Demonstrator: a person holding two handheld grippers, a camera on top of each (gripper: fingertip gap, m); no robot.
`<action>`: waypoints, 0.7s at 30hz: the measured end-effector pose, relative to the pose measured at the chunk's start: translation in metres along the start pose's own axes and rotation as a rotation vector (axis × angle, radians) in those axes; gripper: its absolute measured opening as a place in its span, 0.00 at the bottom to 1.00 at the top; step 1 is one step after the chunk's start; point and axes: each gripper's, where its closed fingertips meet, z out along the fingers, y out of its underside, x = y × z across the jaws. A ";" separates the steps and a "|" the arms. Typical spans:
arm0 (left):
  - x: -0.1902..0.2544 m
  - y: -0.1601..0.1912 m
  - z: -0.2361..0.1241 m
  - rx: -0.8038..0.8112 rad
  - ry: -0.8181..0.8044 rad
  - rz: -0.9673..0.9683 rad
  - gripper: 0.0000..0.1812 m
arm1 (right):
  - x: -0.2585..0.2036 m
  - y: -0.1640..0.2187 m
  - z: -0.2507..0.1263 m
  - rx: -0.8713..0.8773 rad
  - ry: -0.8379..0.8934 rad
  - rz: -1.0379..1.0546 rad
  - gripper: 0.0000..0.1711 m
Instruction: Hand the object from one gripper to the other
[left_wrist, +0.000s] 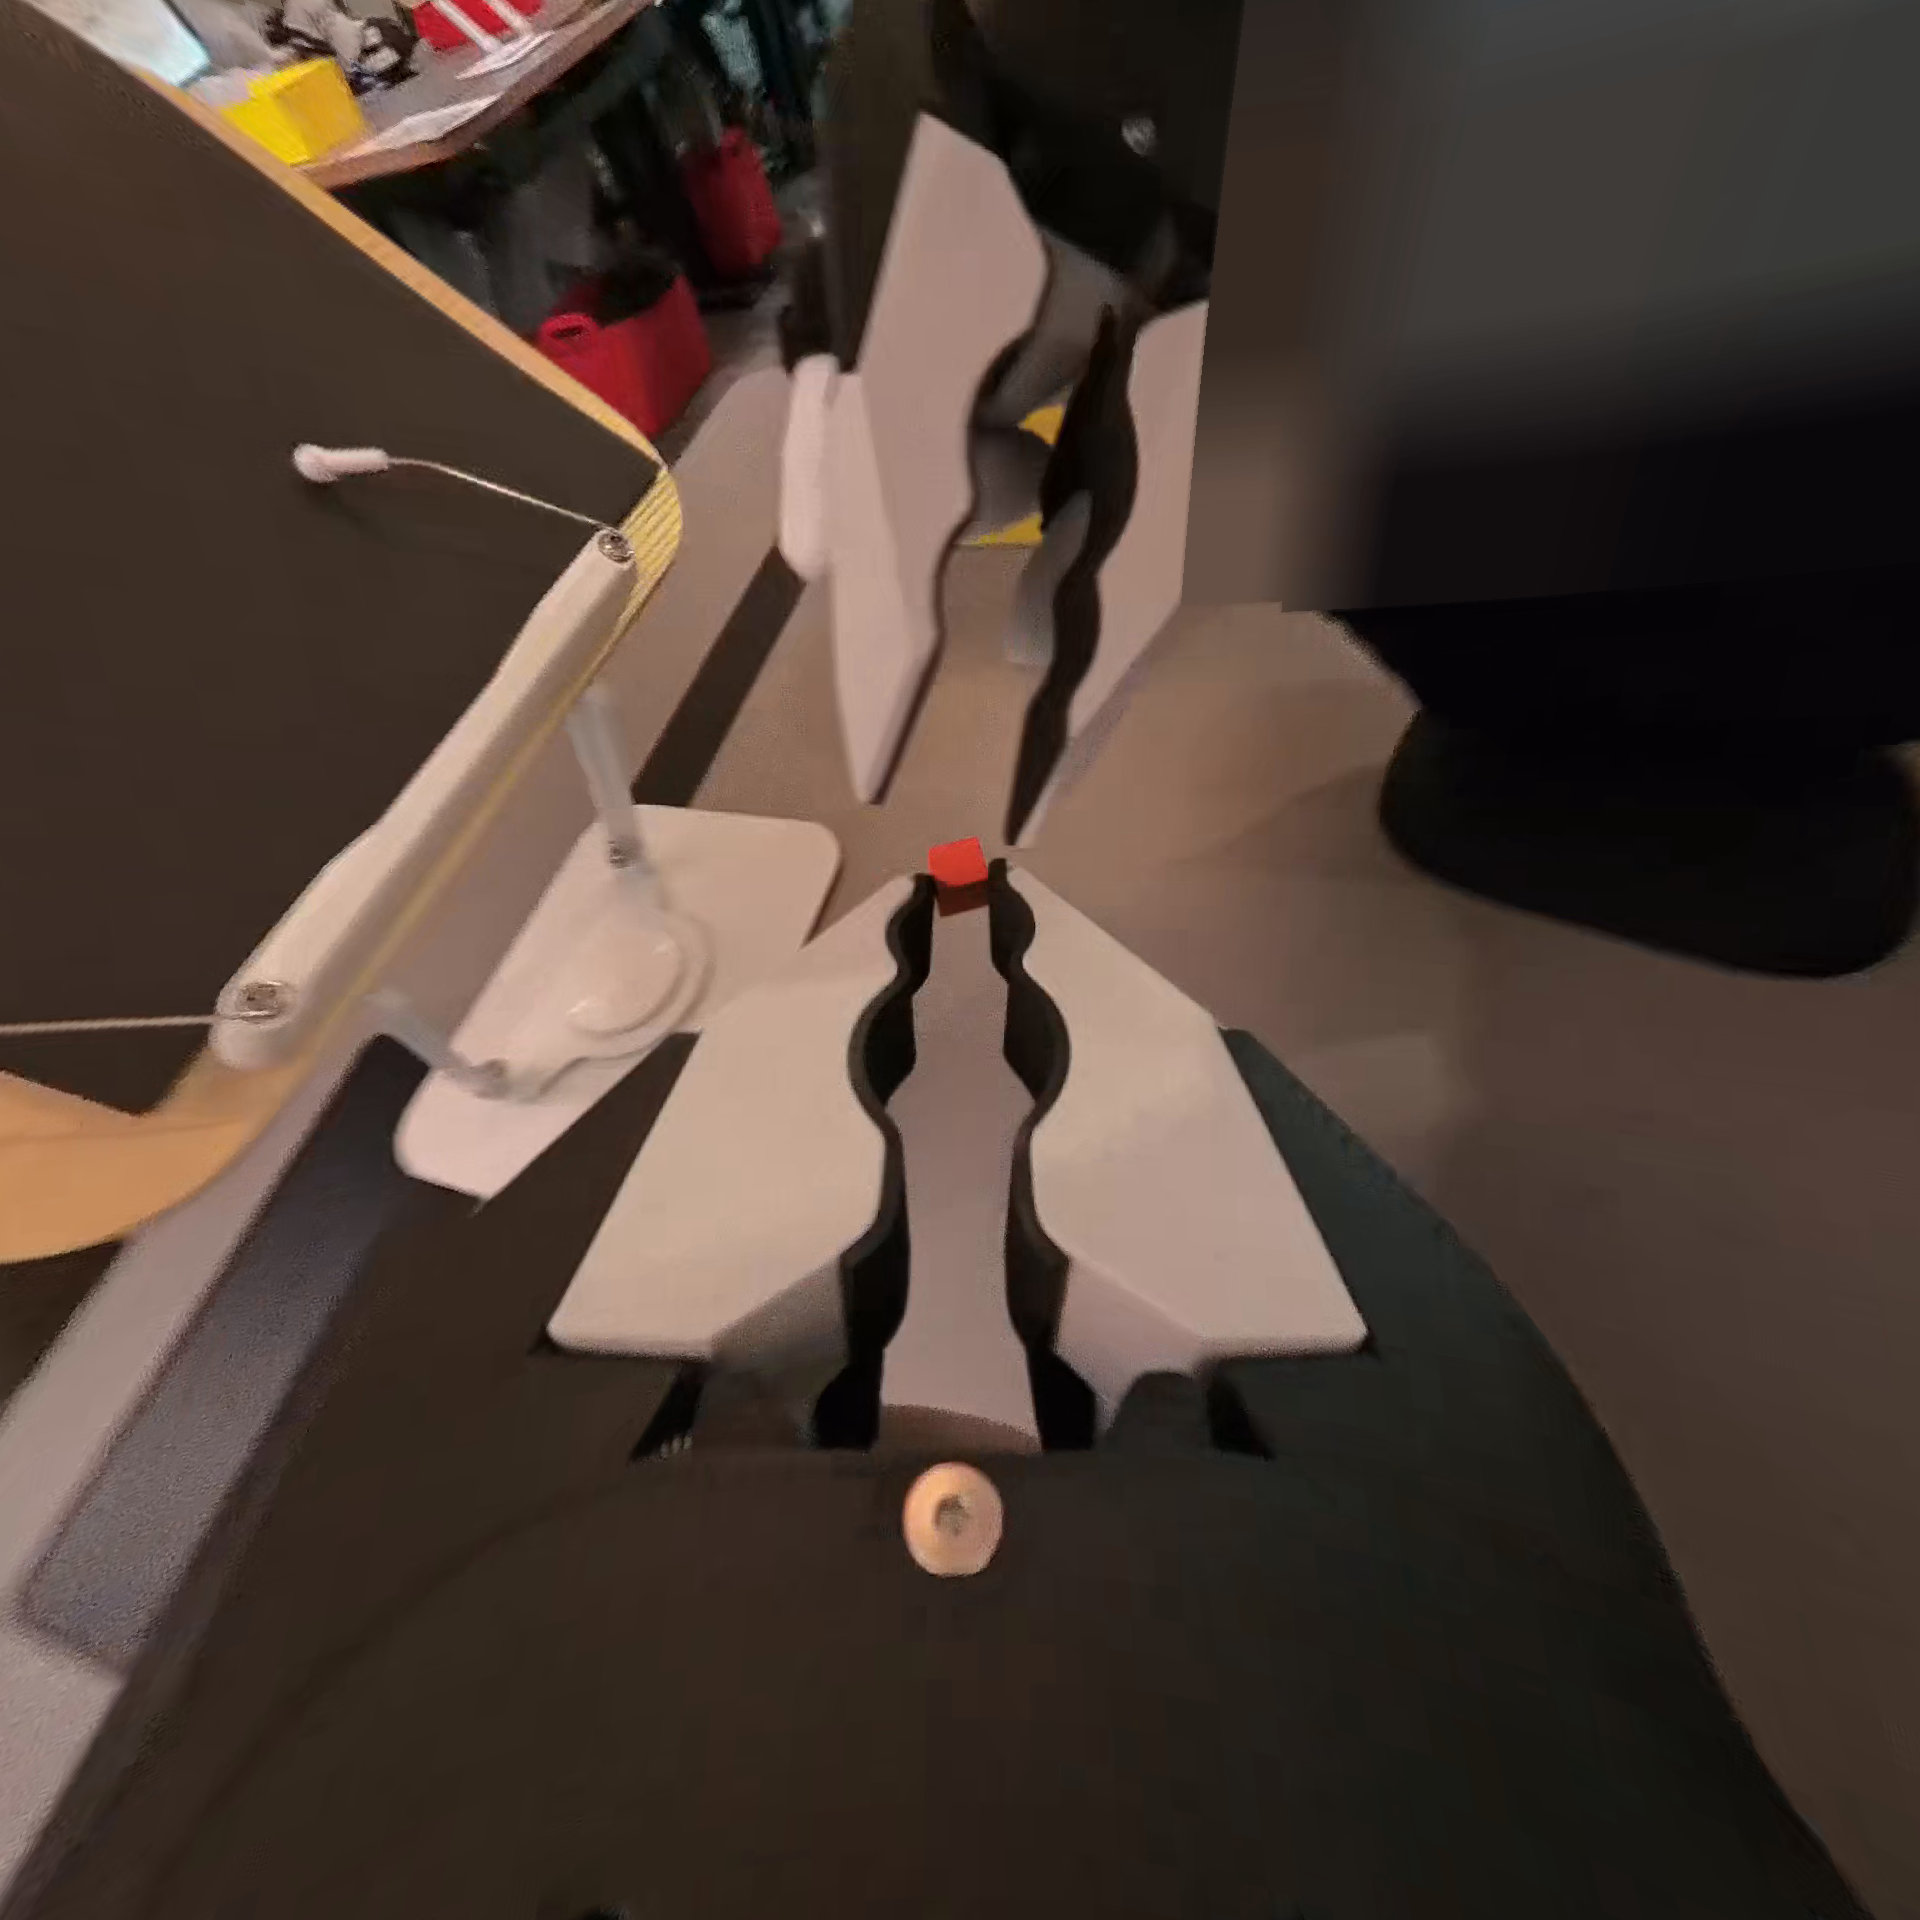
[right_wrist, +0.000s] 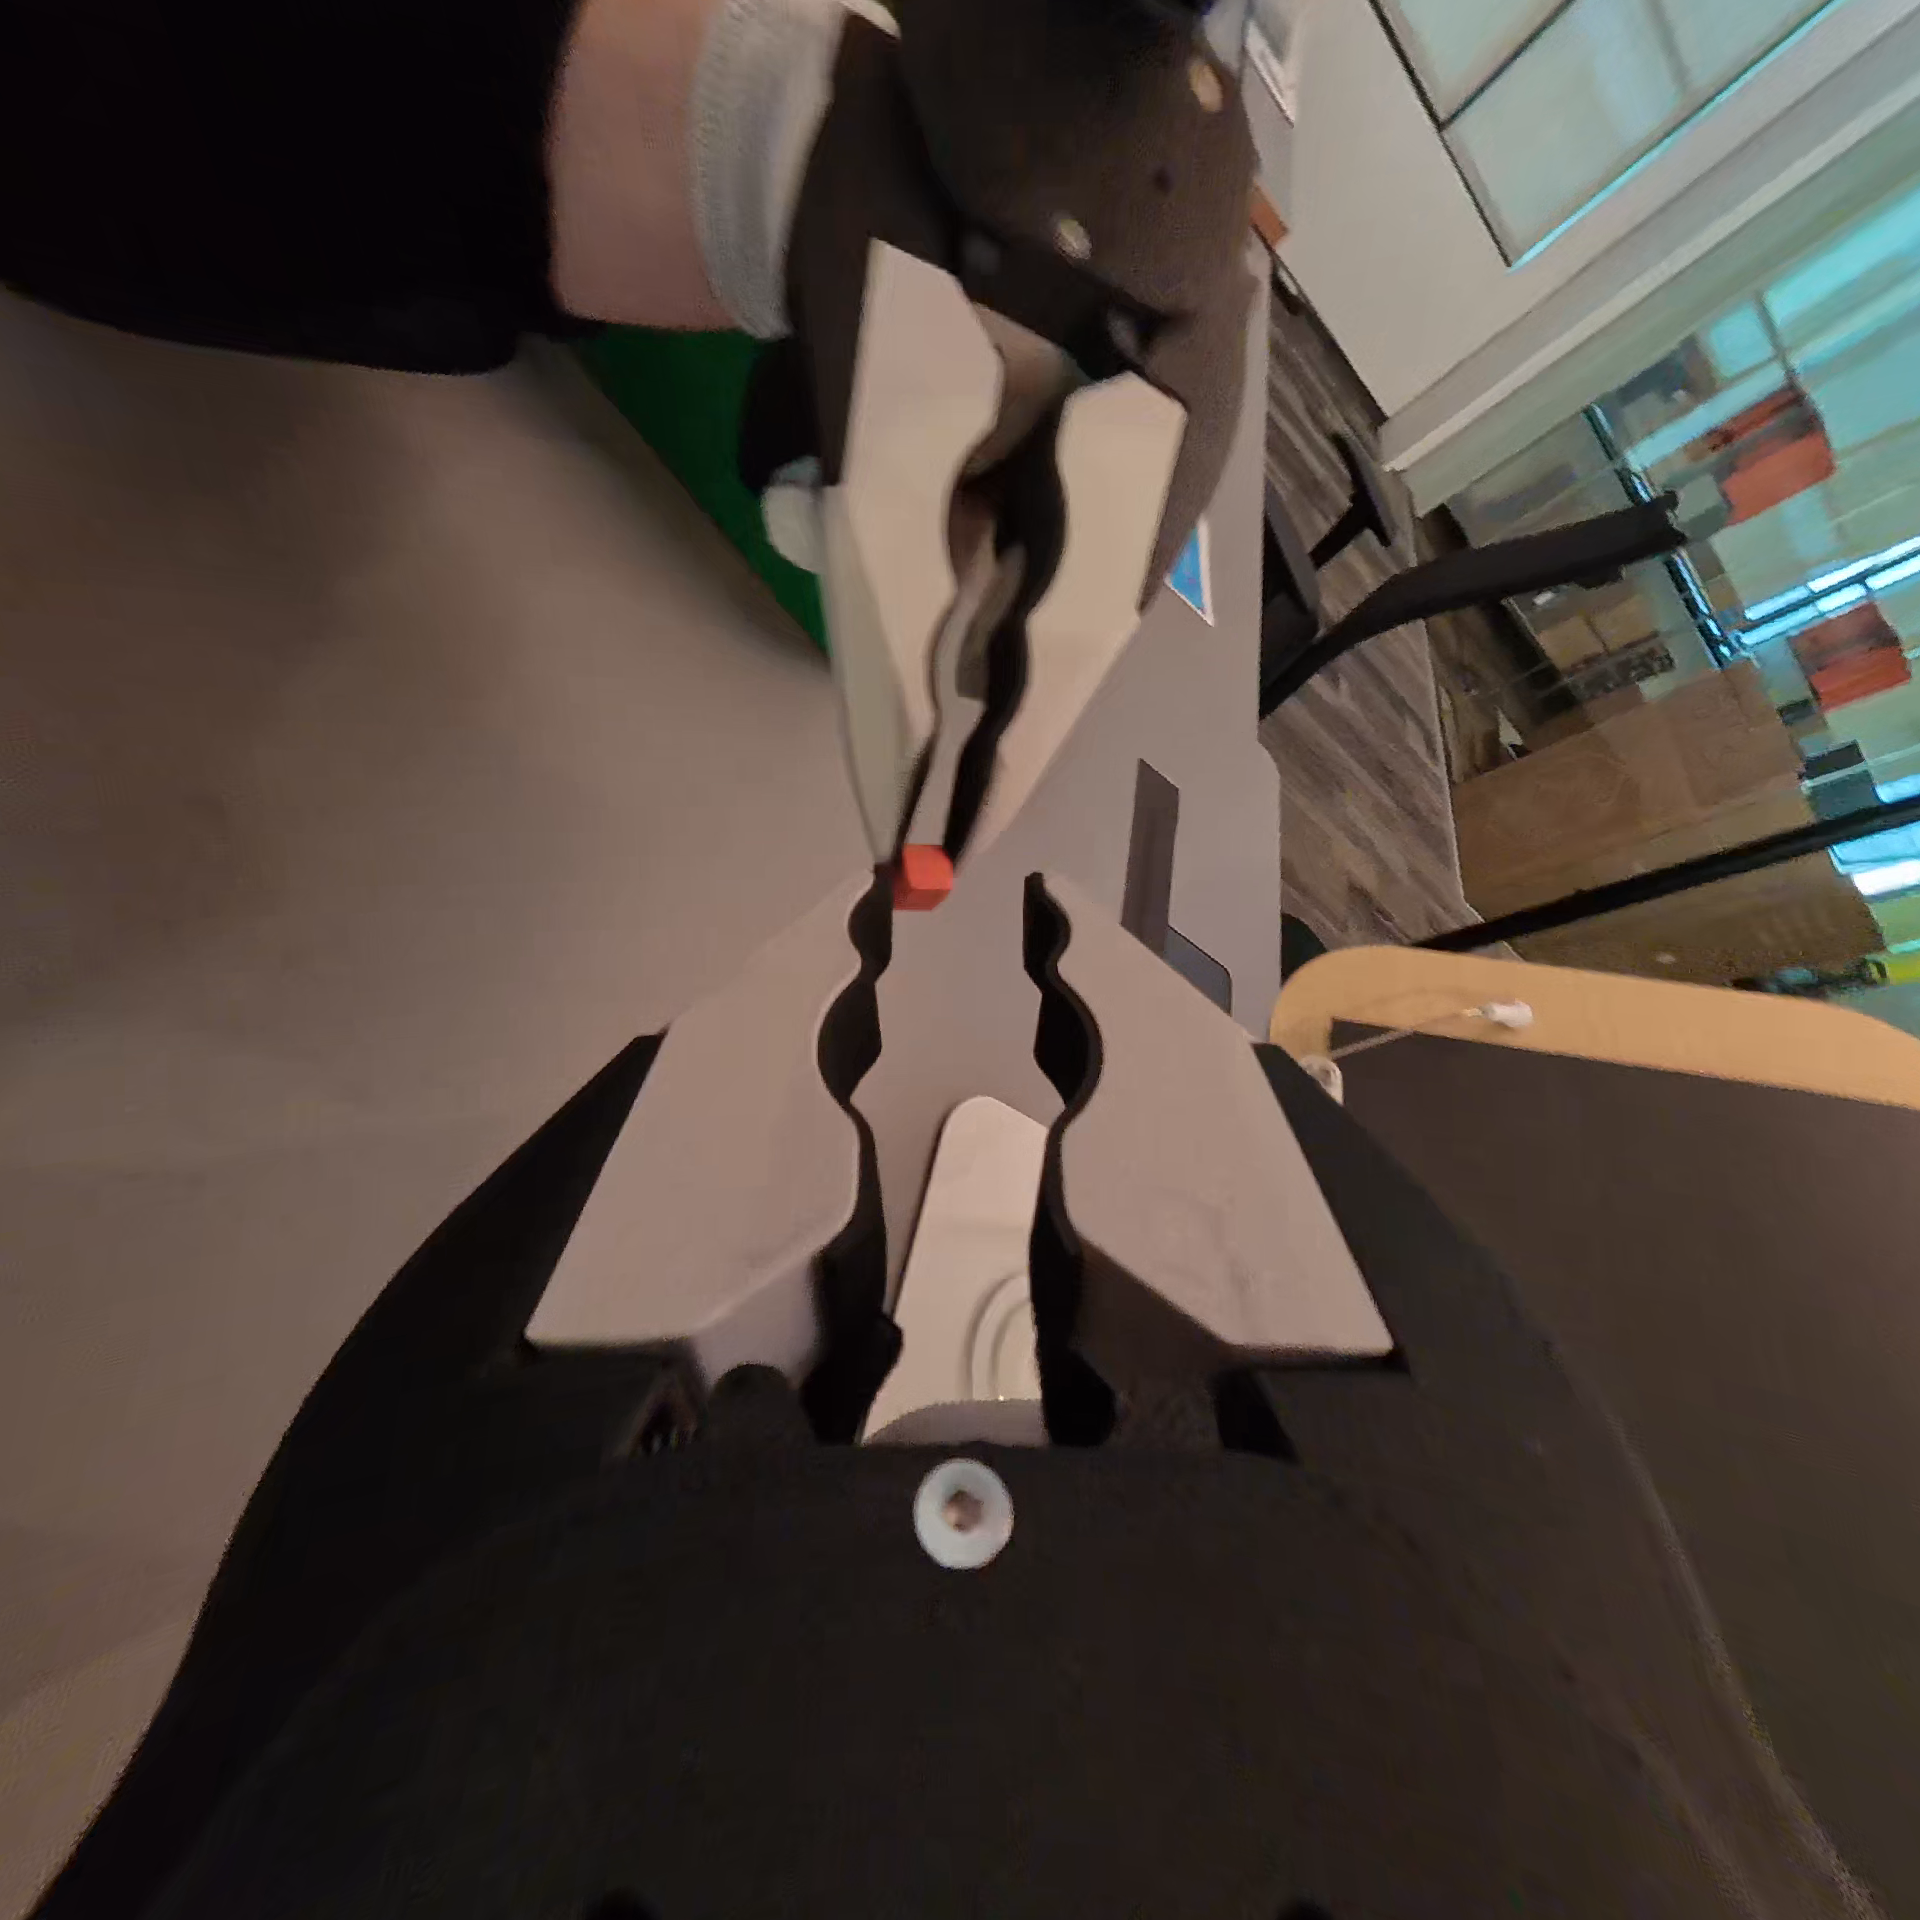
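The small red cube (left_wrist: 957, 875) is pinched between the fingertips of my left tool (left_wrist: 957, 883), in the air above the grey tabletop (left_wrist: 1455, 1039). My right tool (right_wrist: 956, 883) is released, its jaws spread, and the cube (right_wrist: 925, 876) sits just beside its left fingertip, tip to tip with the other tool.

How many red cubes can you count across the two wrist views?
1. The small red cube is pinched at the tips of the left tongs, and the open right tongs sit right beside it. No others are visible.
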 end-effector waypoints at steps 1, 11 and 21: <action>0.000 0.000 -0.002 0.027 0.037 -0.047 0.05 | -0.005 -0.005 0.000 0.010 -0.023 -0.002 0.13; 0.029 -0.016 -0.015 0.274 0.420 -0.246 0.05 | -0.021 -0.021 0.001 0.024 -0.085 -0.043 0.11; 0.024 -0.024 -0.015 0.425 0.527 -0.365 0.05 | -0.014 -0.022 -0.006 0.014 -0.031 -0.071 0.10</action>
